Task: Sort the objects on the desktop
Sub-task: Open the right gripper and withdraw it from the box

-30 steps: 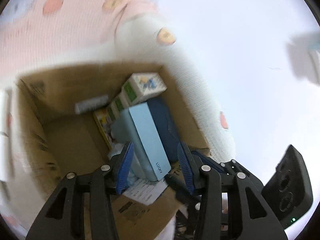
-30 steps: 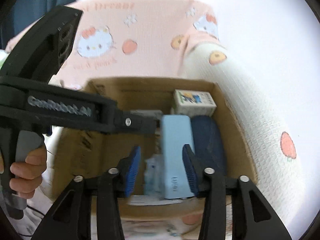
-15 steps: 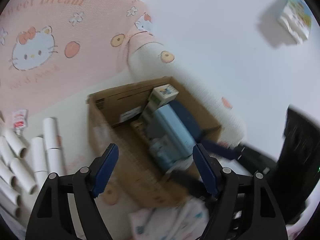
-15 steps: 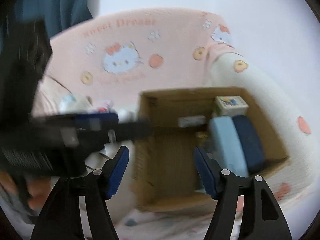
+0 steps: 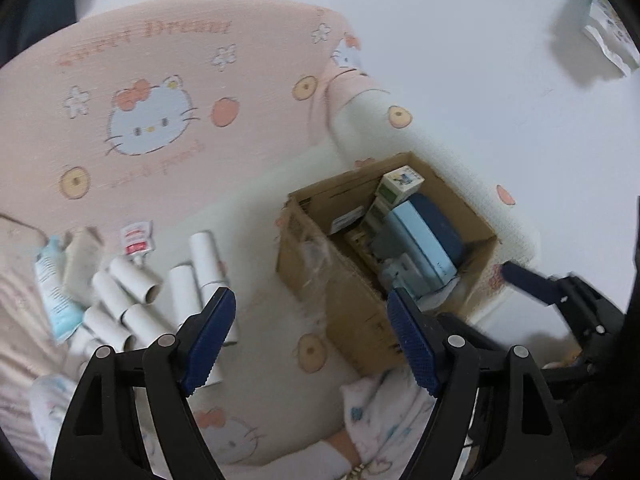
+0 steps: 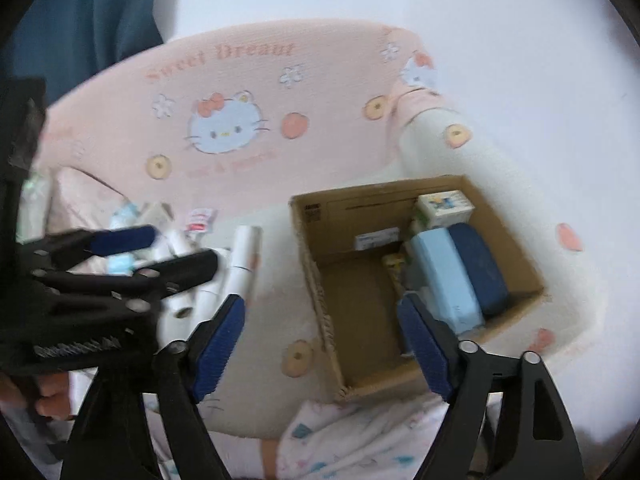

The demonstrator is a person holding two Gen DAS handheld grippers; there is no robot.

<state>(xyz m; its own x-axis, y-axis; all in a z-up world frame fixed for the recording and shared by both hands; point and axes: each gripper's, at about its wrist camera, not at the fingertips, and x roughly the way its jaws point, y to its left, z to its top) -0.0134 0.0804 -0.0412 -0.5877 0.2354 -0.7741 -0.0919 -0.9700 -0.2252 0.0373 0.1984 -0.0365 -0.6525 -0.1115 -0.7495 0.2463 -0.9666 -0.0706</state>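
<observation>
**Loose rolls could be knocked away**

Nothing is held by the left gripper [image 5: 308,336]; its jaws are spread wide. The right gripper [image 6: 320,344] is empty too, and its jaws are opening. Just past the left gripper, white paper rolls [image 5: 168,296] are piled on the pink mat [image 5: 160,80]. They could be bumped and sent rolling by a low gripper. Farther off, the cardboard box [image 6: 332,320] already holds a light blue case [image 6: 444,276], so its side could be hit.

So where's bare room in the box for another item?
The cardboard box has bare floor on its left half, beside the light blue case. The right half is crowded. Outside, the white tubes crowd the mat.
</observation>
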